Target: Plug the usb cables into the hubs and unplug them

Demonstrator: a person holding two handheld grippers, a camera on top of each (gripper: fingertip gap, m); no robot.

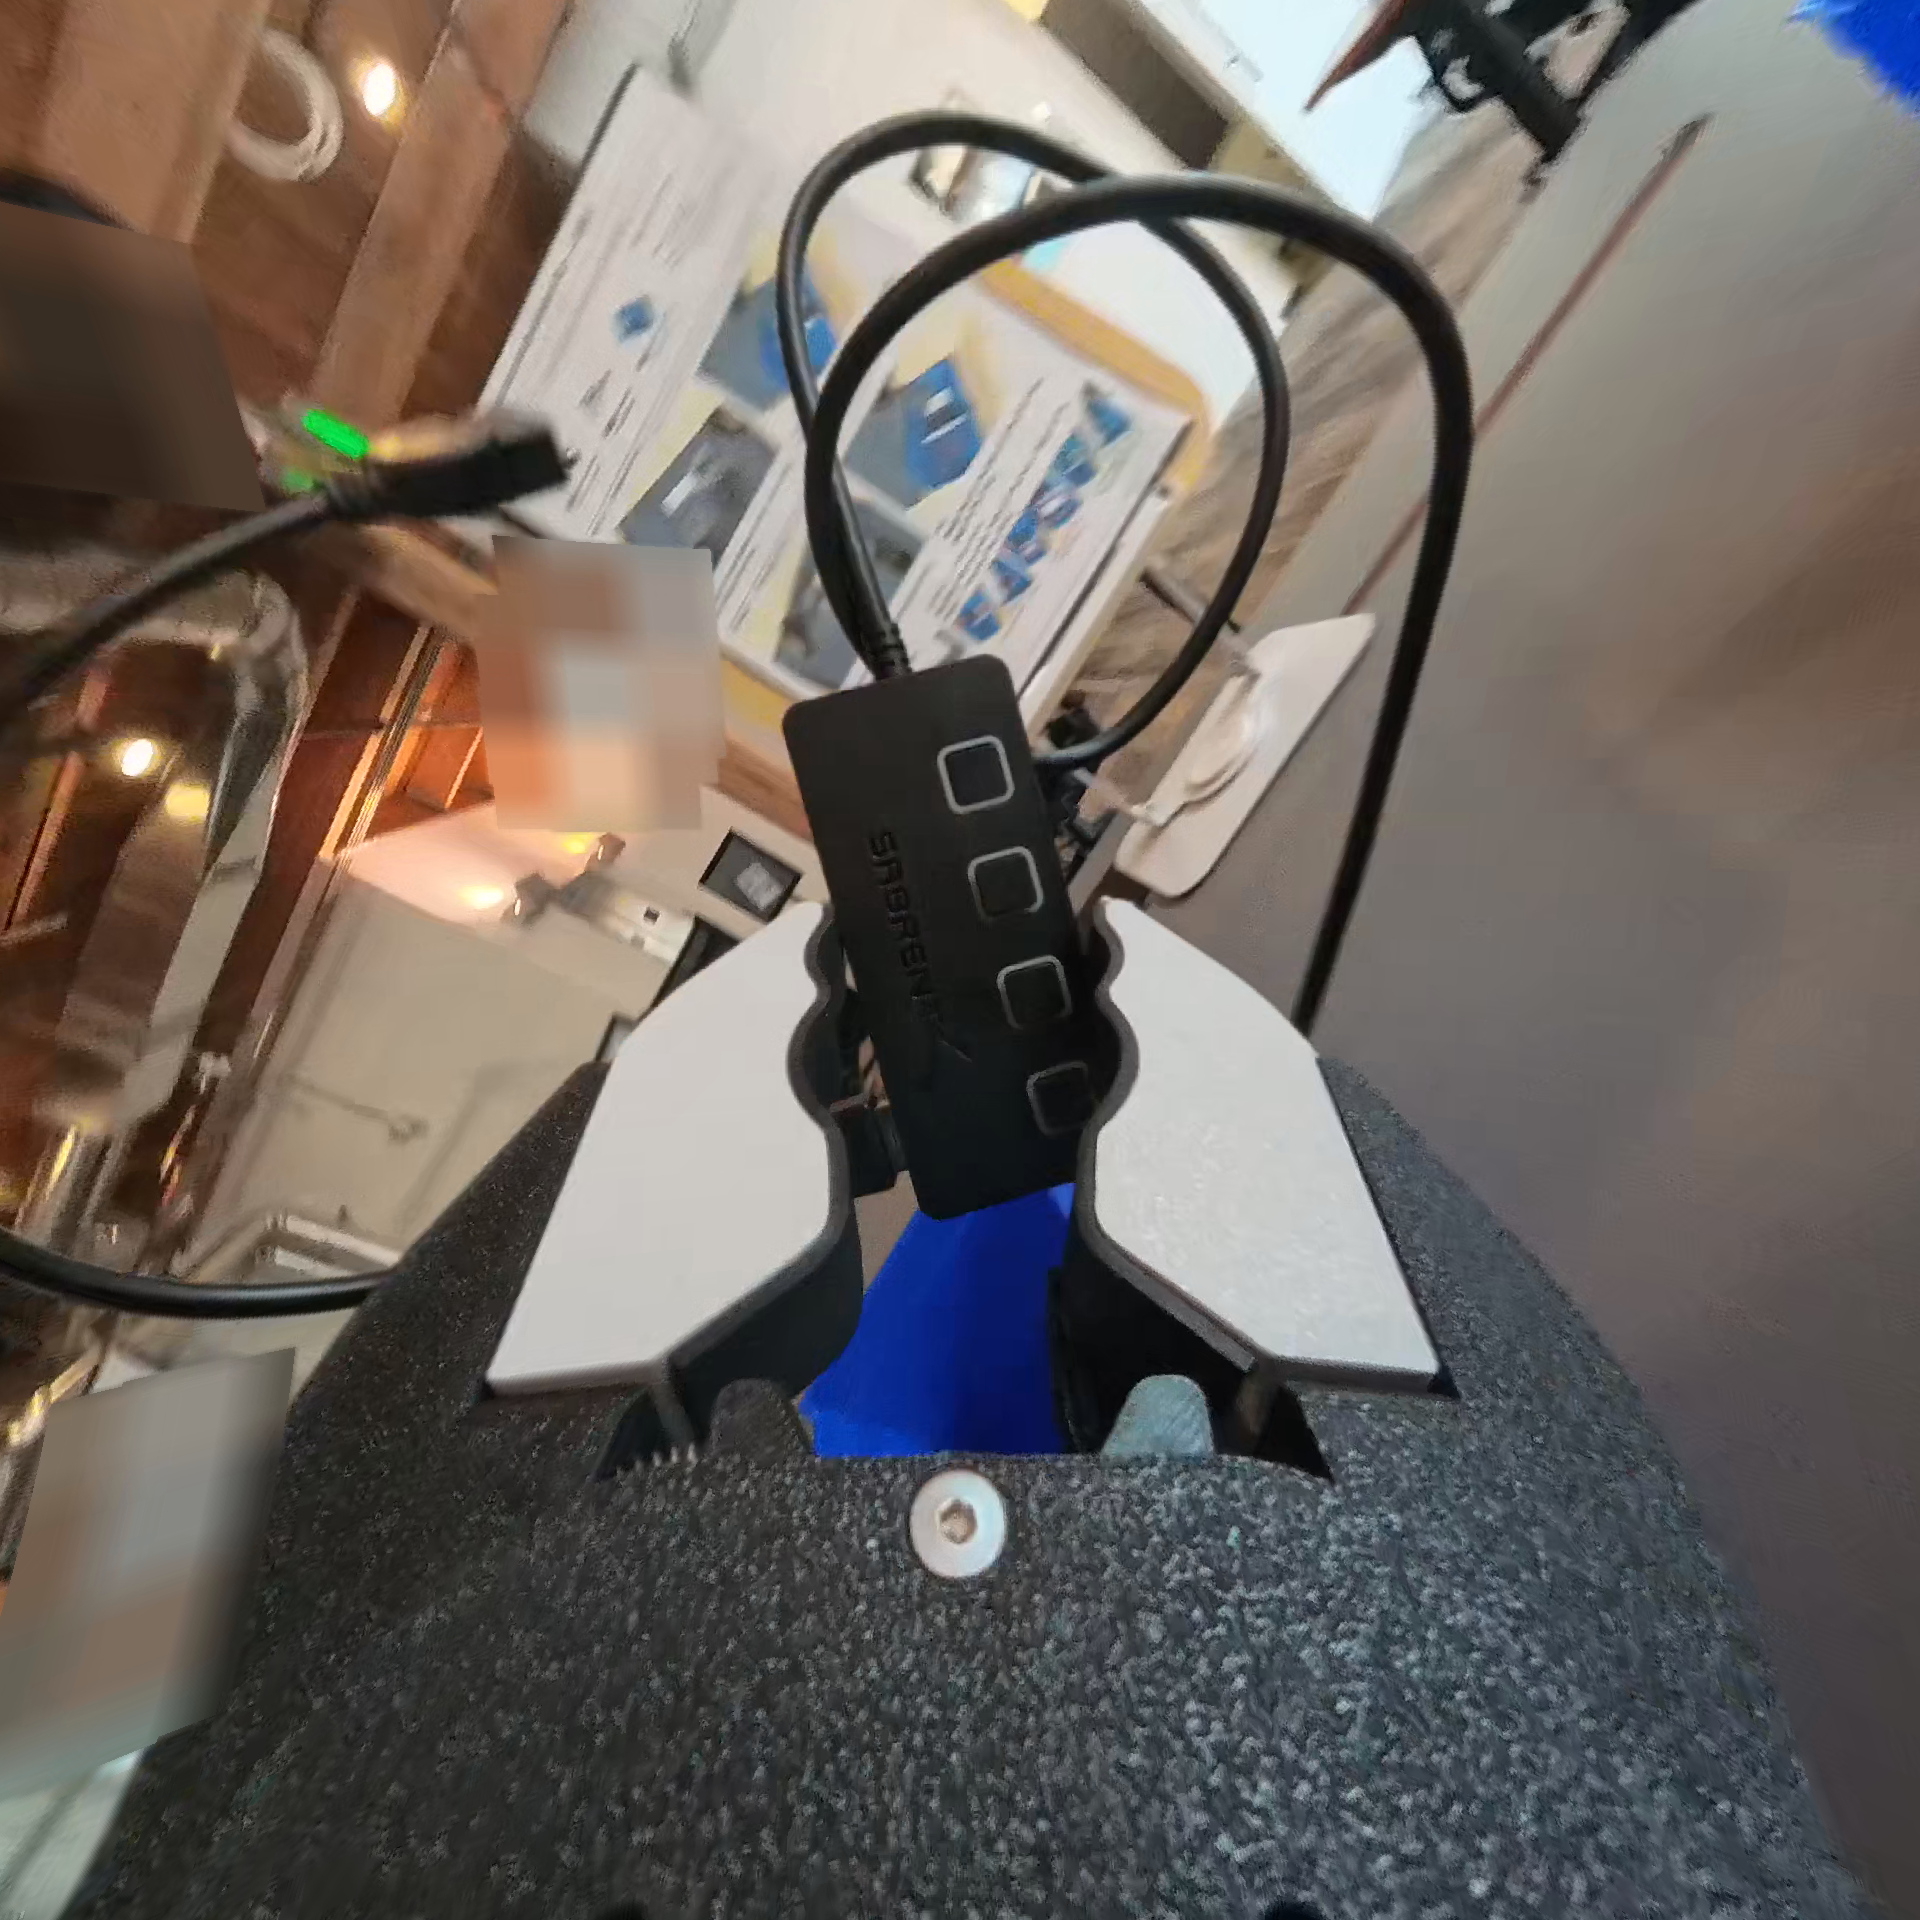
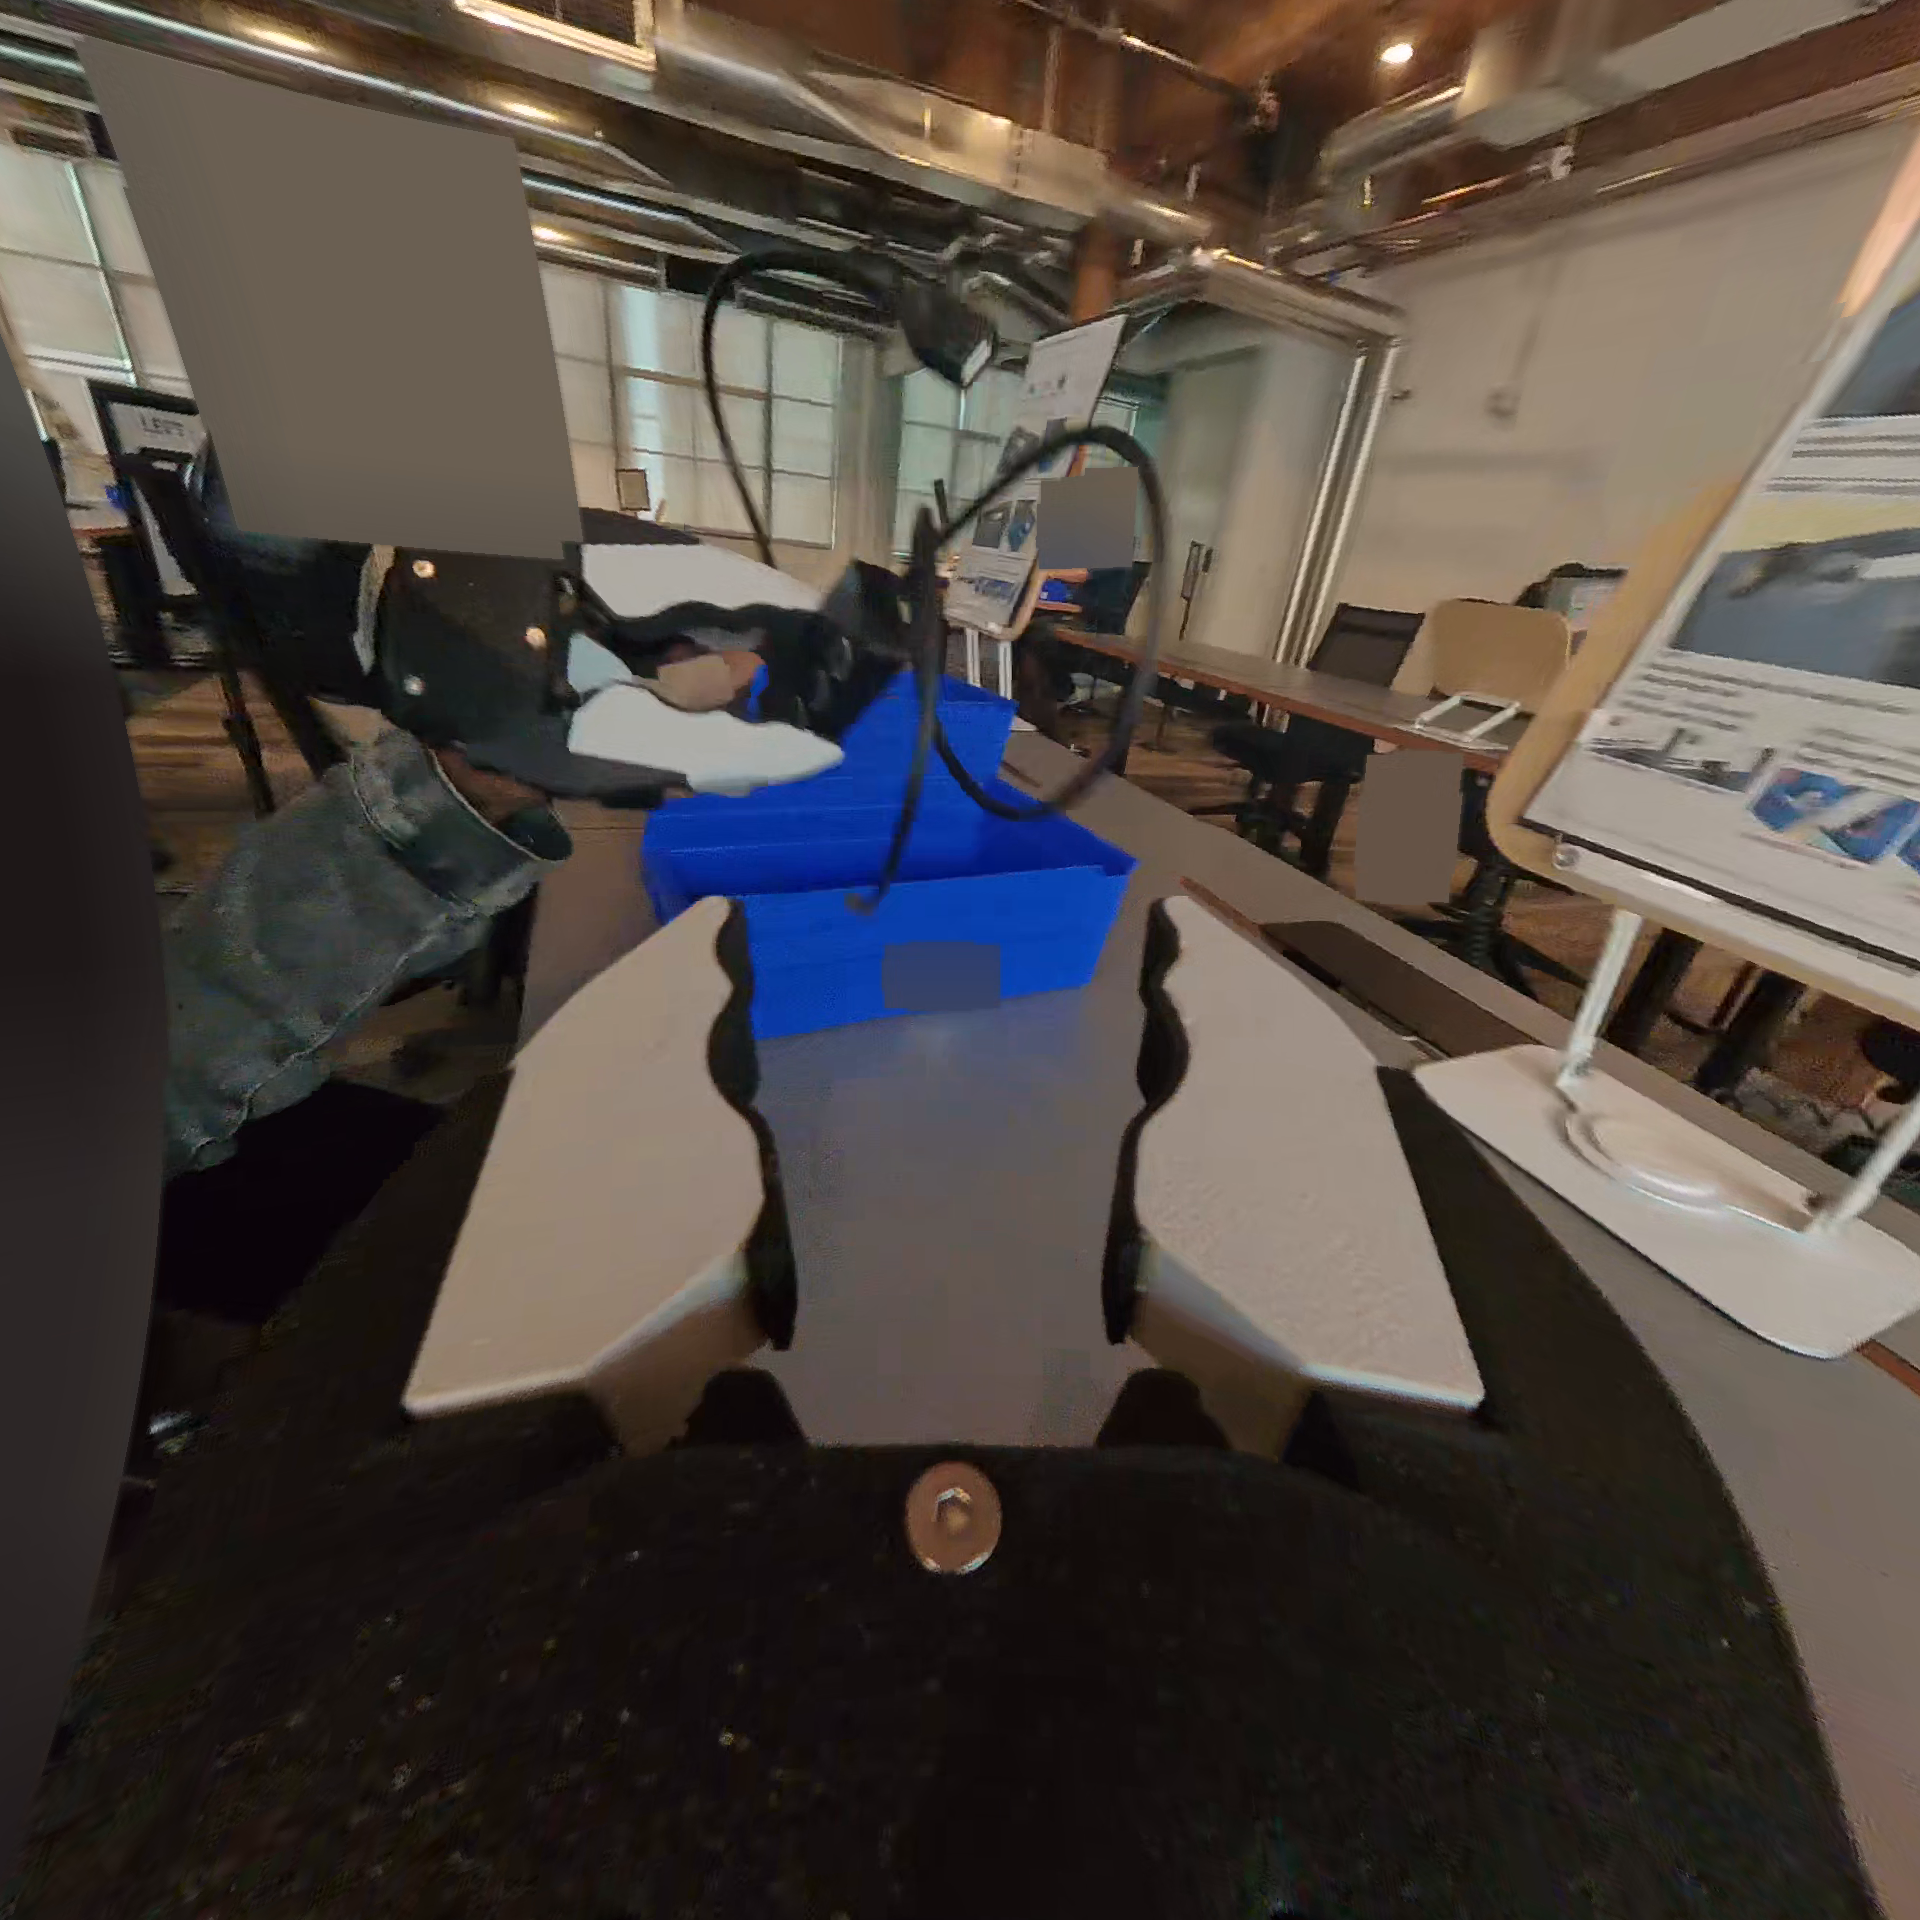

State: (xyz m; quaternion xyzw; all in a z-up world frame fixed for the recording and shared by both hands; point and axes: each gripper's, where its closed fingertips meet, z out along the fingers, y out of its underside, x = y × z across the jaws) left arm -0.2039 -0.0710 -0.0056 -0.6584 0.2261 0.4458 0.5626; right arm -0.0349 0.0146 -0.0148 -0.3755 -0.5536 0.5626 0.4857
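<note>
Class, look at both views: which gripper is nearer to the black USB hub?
Left. The left gripper has its jaws shut on the USB hub, held above the blue bin; the right gripper is open, apart from it.

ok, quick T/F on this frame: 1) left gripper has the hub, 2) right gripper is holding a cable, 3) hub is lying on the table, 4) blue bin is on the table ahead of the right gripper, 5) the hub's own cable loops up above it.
1) True. The left gripper is shut on the black USB hub, its fingers clamping the hub's long sides.
2) False. The right gripper is open with nothing between its fingers; only the grey table shows in the gap.
3) False. The hub is held up in the air, above the table.
4) True. The blue bin sits on the table just beyond the right fingertips.
5) True. The black cable leaves the hub's far end and curls above it.
</note>
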